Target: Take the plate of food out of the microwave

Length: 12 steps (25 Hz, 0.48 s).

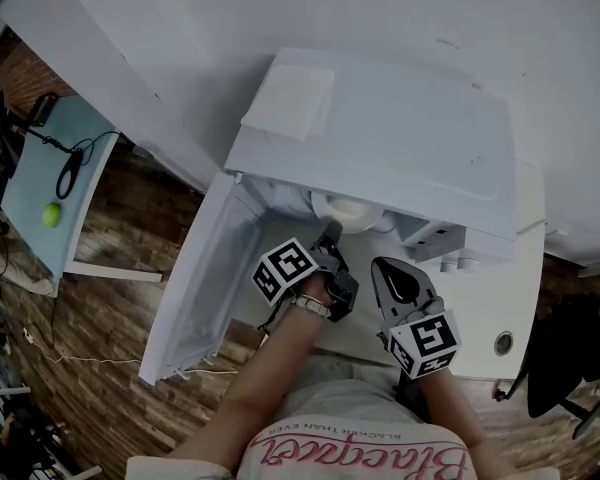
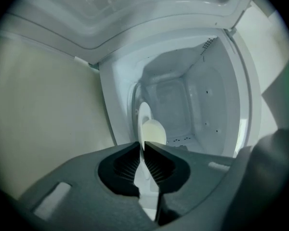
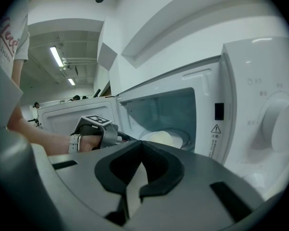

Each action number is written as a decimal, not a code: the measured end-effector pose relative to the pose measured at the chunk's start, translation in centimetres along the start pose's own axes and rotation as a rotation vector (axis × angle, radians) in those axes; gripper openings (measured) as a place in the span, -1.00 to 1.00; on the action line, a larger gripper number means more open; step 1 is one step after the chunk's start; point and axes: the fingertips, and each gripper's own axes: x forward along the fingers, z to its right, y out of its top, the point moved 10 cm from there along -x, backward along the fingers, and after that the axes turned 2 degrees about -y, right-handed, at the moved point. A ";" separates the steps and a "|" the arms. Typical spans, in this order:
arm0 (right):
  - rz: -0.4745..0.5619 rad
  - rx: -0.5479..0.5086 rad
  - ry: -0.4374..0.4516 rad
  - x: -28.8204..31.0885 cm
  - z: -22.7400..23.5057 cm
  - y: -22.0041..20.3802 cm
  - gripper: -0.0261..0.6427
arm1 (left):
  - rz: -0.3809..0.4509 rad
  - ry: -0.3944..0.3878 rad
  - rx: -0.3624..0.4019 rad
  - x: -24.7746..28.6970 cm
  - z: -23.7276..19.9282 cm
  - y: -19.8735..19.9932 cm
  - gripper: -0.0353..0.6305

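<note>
The plate (image 2: 143, 121) sits inside the microwave's cavity (image 2: 192, 95), directly ahead of the left gripper (image 2: 143, 146). That gripper's two jaws are clamped on the plate's near rim. On the plate, just beyond the jaw tips, lies a pale, rounded mound of food (image 2: 154, 131). From the right gripper's own camera the plate (image 3: 182, 137) shows low in the cavity with the food (image 3: 161, 138) heaped on it. I cannot tell whether it still rests on the cavity floor.

The left gripper (image 1: 330, 236) reaches in through the opening, and its marker cube (image 1: 285, 271) stays outside, above the person's wrist. Only a pale sliver of the plate (image 1: 345, 209) shows past its tips in the head view, under the microwave's (image 1: 400, 138) top edge.

The door (image 1: 195, 288) hangs swung wide open to the left of the left gripper.

The right gripper (image 3: 141, 146) has its jaws together at the tips with nothing between them. It hangs outside the microwave, just right of the left gripper (image 3: 116, 136), in front of the control panel with its round knob (image 3: 284, 124). In the head view the right gripper (image 1: 392, 273) is over the white surface (image 1: 525, 298) that carries the microwave.

A flat white pad (image 1: 290, 98) lies on the microwave's top, beyond both grippers.
</note>
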 end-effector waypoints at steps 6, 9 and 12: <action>-0.002 -0.007 0.000 -0.2 -0.2 0.0 -0.89 | 0.016 -0.095 -0.046 -0.5 -0.1 0.2 -0.86; 0.000 -0.013 0.004 -0.3 -0.5 0.0 -0.89 | 0.021 -0.130 -0.073 -0.9 -0.6 -0.2 -0.86; 0.003 -0.018 0.009 -0.4 -0.7 0.0 -0.89 | 0.029 -0.157 -0.095 -1.3 -1.0 -0.5 -0.86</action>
